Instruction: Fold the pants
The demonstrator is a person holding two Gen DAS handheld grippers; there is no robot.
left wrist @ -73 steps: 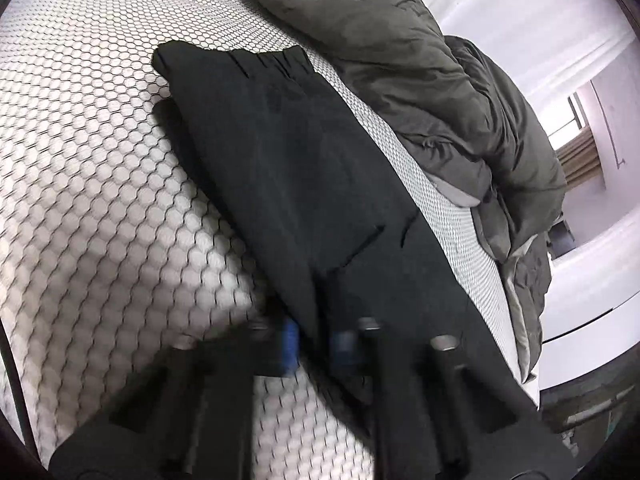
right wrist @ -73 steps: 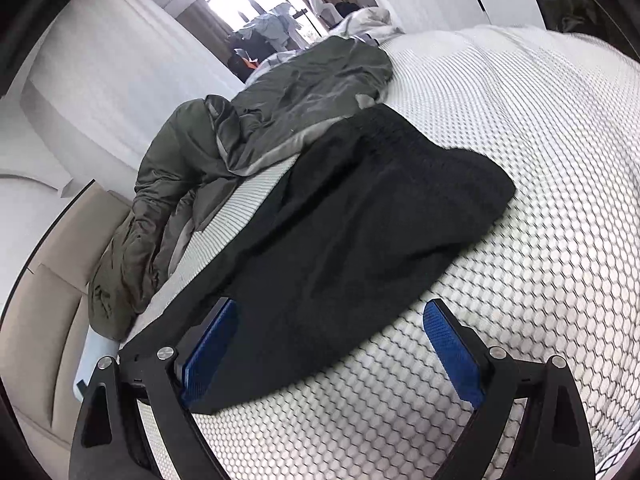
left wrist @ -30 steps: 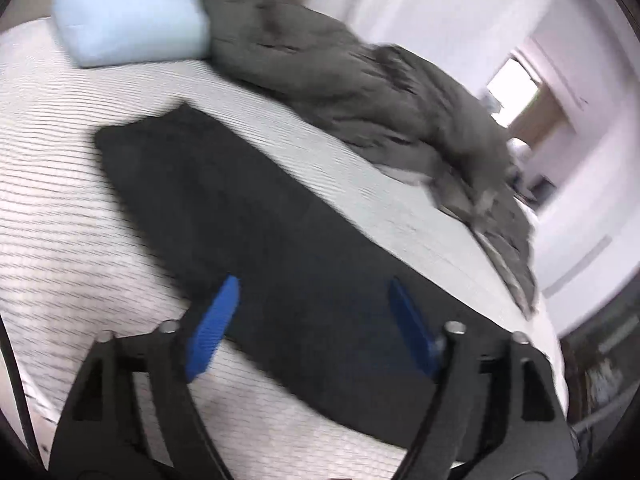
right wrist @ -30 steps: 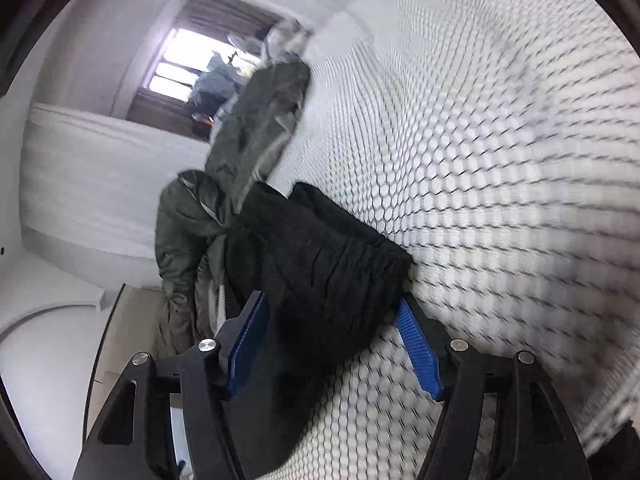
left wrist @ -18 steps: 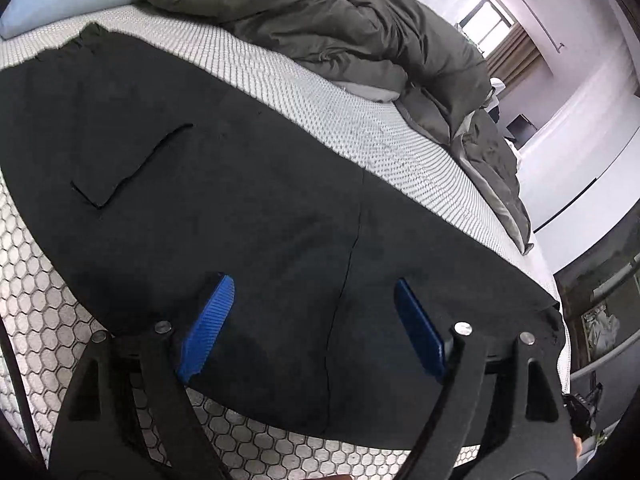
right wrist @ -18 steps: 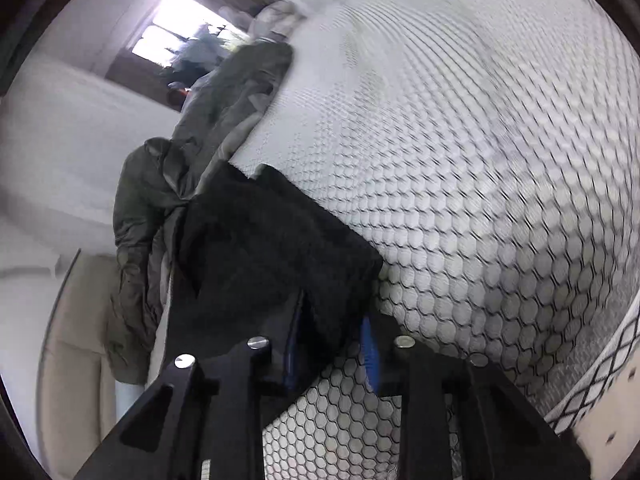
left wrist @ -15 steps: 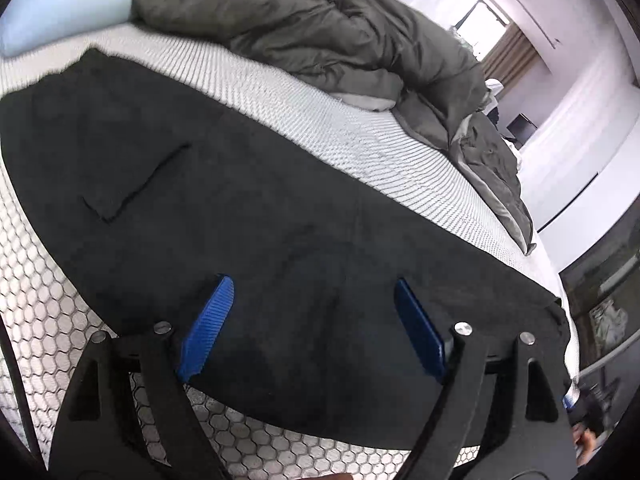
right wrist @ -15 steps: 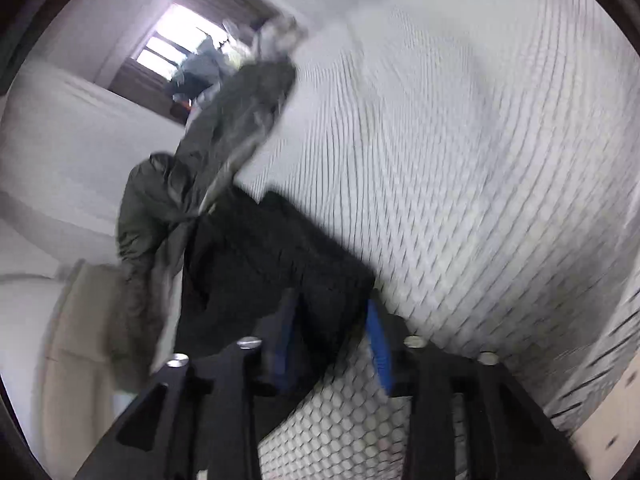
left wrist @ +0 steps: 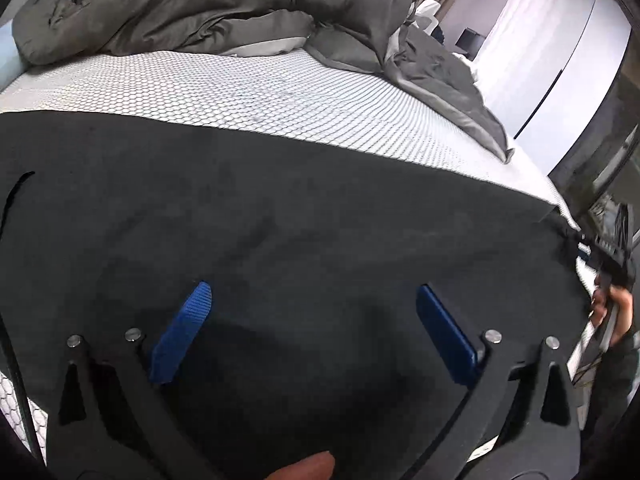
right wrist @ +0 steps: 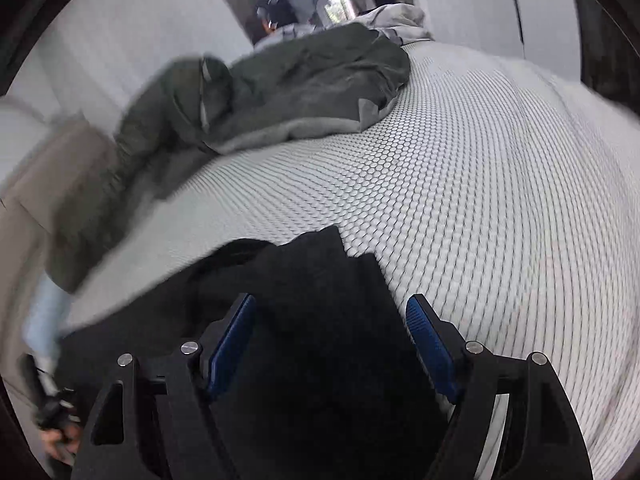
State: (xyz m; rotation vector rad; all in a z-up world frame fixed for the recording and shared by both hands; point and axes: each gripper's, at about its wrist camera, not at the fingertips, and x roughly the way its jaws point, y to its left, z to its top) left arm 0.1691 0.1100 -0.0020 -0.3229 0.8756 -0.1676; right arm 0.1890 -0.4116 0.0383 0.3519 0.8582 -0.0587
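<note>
Lying flat along the near side of the bed, the black pants (left wrist: pixel 280 240) stretch lengthwise from left to right, one leg stacked on the other by the look of the single dark panel, which suits a next fold across their length. Their far edge runs straight against the white honeycomb mattress (left wrist: pixel 280 92), and a pocket slit shows at the far left of the left wrist view. Above the middle of the cloth hangs the left gripper (left wrist: pixel 316 320), its blue fingers (left wrist: pixel 180 332) spread wide with nothing pressed between them; its jaws have just been opening, so it appears to be readying a fresh grasp rather than holding. Over one end of the garment, where two cloth corners poke onto the mattress, sits the right gripper (right wrist: pixel 328 344); its jaws have also just been opening and its fingers (right wrist: pixel 428 344) stand apart either side of the fabric without pinching it. A rumpled grey duvet (left wrist: pixel 208 4) lies heaped along the far side of the bed, well apart from the pants, leaving bare mattress for folding.
</note>
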